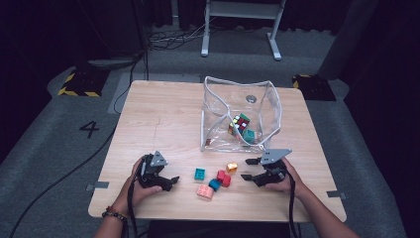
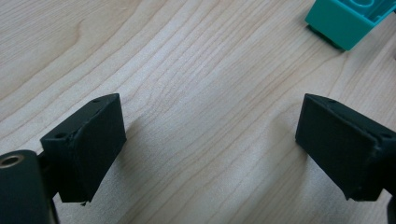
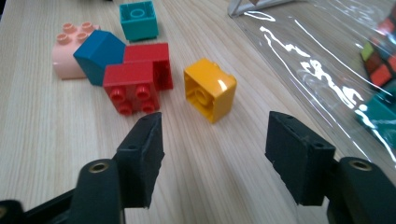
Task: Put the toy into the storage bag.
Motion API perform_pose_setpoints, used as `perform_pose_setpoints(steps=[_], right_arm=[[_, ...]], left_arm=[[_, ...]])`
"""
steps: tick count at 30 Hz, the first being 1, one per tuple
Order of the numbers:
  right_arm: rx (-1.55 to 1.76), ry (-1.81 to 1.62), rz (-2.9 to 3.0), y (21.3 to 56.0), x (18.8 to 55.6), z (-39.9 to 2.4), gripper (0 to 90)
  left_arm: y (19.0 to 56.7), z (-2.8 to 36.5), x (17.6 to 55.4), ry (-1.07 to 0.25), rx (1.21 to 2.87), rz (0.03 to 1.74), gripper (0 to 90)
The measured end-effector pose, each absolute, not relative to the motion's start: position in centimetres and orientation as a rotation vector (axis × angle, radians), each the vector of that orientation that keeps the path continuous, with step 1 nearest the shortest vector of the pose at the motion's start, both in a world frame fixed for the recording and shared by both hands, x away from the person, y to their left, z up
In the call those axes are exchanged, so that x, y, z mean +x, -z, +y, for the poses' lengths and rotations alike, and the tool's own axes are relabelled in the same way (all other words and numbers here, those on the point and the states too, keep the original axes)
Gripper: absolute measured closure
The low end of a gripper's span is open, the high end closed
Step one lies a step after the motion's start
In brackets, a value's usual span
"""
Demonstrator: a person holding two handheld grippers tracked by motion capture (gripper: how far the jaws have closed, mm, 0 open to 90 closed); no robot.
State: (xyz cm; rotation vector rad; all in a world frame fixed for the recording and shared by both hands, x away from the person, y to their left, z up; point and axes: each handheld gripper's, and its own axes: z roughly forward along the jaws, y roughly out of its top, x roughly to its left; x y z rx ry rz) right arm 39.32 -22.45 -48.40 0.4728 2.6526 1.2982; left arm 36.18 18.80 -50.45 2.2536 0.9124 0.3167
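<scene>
- High view: I see the right gripper low over the table, jaws apart and holding nothing. The yellow block lies just beyond its fingertips, toward the table's middle. The clear bag stands behind it, close to the gripper's far side. Bare wood lies between the gripper and the near edge.
- High view: the left gripper rests near the front edge, well apart from the block cluster.
- Left gripper view: I see its jaws spread wide over bare wood, gripping nothing; a teal block lies ahead.
- Right gripper view: the yellow block lies on its side just ahead of the gap, untouched. The red blocks sit just beside it; the bag's plastic lies close on the other side.
</scene>
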Motion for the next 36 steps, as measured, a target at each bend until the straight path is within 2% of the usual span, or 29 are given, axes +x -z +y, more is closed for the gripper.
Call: perform_pose_setpoints(steps=[17, 21, 25, 36], right_arm=[[0.488, -1.283, 2.647, 49.7, 40.8, -18.4, 35.7], [0.500, -1.265, 2.640, 50.2, 40.7, -17.7, 41.9], [0.512, -1.264, 2.630, 50.3, 40.7, -17.7, 55.1], [0.526, -1.258, 2.629, 49.7, 40.0, -19.1, 56.0]], left_arm=[[50.5, 18.8, 36.2, -0.315, 2.253, 0.913, 8.5], [50.5, 18.8, 36.2, -0.317, 2.253, 0.912, 8.5], [50.5, 18.8, 36.2, -0.317, 2.253, 0.912, 8.6], [50.4, 18.8, 36.2, -0.317, 2.253, 0.911, 8.7]])
